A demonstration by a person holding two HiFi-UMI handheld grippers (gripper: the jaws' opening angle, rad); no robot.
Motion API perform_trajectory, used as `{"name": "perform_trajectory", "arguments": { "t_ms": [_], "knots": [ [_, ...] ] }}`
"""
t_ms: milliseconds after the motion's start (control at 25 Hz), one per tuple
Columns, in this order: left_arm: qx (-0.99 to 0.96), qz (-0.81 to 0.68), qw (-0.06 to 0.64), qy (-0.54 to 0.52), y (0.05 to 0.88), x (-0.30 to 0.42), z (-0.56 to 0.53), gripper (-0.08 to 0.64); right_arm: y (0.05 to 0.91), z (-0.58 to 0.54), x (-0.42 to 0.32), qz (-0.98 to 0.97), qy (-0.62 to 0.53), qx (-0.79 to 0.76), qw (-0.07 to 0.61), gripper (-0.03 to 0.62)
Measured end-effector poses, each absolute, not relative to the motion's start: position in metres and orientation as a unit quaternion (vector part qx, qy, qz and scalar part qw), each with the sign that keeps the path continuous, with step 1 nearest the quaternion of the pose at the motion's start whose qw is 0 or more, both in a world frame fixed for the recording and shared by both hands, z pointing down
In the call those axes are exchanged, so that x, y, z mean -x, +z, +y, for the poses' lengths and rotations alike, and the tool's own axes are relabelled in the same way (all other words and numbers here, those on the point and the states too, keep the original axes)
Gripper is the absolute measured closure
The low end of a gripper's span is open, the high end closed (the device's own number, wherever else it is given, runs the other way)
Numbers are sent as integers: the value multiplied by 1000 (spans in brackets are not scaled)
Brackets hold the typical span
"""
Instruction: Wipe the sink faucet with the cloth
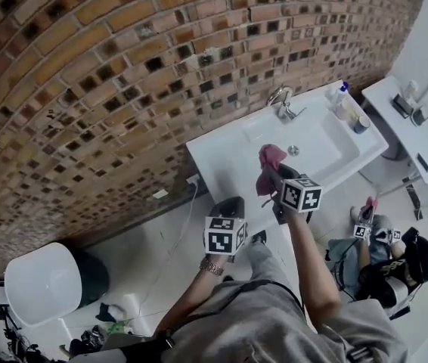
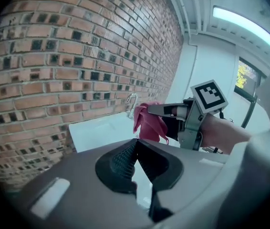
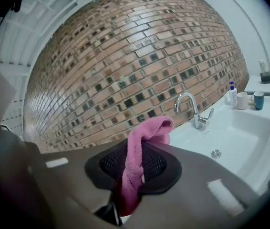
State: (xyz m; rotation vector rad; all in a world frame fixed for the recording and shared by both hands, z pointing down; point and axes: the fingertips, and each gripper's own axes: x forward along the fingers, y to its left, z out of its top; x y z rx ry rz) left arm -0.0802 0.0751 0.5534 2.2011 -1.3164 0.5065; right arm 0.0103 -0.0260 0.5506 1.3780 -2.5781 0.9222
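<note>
Right gripper view: pink cloth (image 3: pixel 142 149) pinched between the jaws of the right gripper (image 3: pixel 139 144), its top flopped over their tips, held over the white sink (image 3: pixel 242 128) front, apart from the faucet (image 3: pixel 192 109) at the brick wall (image 3: pixel 125 56); left gripper (image 2: pixel 135 147) jaws closed, empty.

Right claw (image 1: pixel 271 175) reaching forward on an outstretched right arm (image 1: pixel 310 267), jaws clamped on a pink cloth (image 3: pixel 136 163); left claw (image 1: pixel 231 203) beside it, nearer the body, jaws together, nothing between them; left arm (image 1: pixel 199 293) bent
</note>
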Motion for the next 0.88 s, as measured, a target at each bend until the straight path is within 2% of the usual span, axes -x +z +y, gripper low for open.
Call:
{"name": "perform_trajectory", "arguments": {
  "t_ms": [120, 280, 400, 640, 880],
  "knots": [
    [-812, -486, 266, 182, 560, 96, 118, 540, 528, 34, 6, -839, 296, -457, 7, 529],
    [-813, -475, 280, 189, 567, 103, 172, 540, 525, 113, 25, -829, 307, -468, 2, 529],
    [-817, -473, 275, 180, 558, 101, 188, 540, 524, 150, 37, -830, 301, -469, 17, 529],
    [-820, -489, 239, 178, 534, 88, 177, 540, 530, 173, 32, -830, 274, -479, 89, 529],
    [-823, -482, 237, 184, 535, 67, 187, 540, 521, 194, 23, -836, 272, -469, 85, 529]
  ]
}}
